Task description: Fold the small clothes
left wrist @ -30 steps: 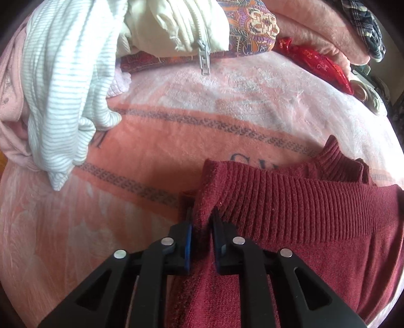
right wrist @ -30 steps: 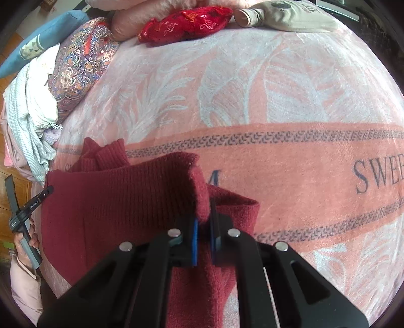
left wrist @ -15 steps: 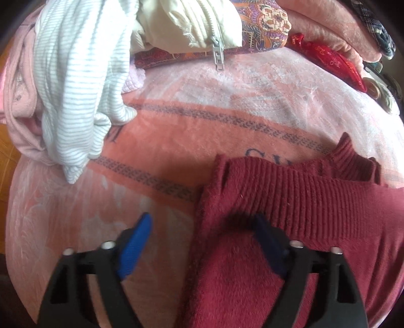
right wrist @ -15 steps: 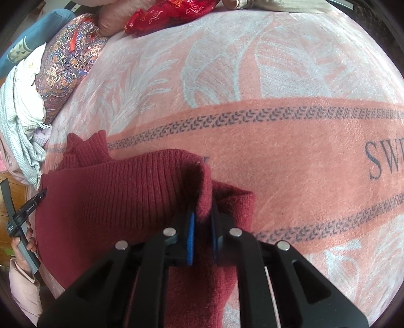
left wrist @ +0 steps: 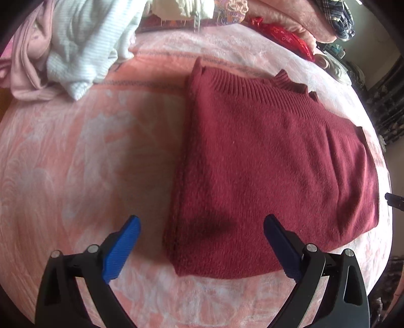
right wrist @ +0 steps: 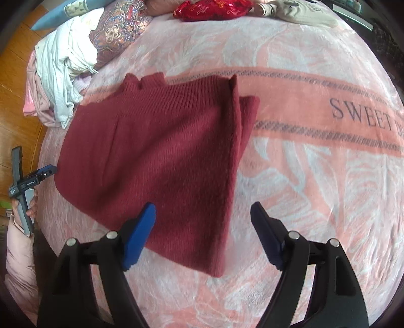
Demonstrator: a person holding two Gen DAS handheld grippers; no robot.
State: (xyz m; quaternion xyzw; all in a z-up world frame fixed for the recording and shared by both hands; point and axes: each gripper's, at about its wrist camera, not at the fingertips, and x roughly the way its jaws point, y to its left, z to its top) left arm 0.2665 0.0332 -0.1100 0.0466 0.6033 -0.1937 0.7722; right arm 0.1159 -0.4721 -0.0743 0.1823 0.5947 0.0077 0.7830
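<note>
Now your left gripper (left wrist: 200, 248) points steeply down at the bed (left wrist: 75, 156), and its fingers (left wrist: 121, 251) are released and opening wide. The near left corner of the dark red sweater (left wrist: 272, 164) lies below the gap between them, but the blue pads do not press on it.

Your right gripper (right wrist: 203, 236) has the same steep downward pose. Its fingers (right wrist: 137, 236) are also opening, and nothing is clamped between them; the near edge of the sweater (right wrist: 161, 156) lies under the left finger, and the pink blanket under the right one.

The sweater lies folded flat on the pink blanket with the white leaf pattern, its ribbed collar at the far side, and the right folded layer stands up a little along its edge. In the right wrist view you can see your left hand (right wrist: 30, 201) at the left border, holding the handle of the left gripper beside the bed, with a pale pink sleeve (right wrist: 17, 254) below it.

A heap of white and pink clothes (left wrist: 73, 48) lies at the far left corner of the bed, well apart from the sweater. A red pouch (right wrist: 212, 8) lies at the far edge.
</note>
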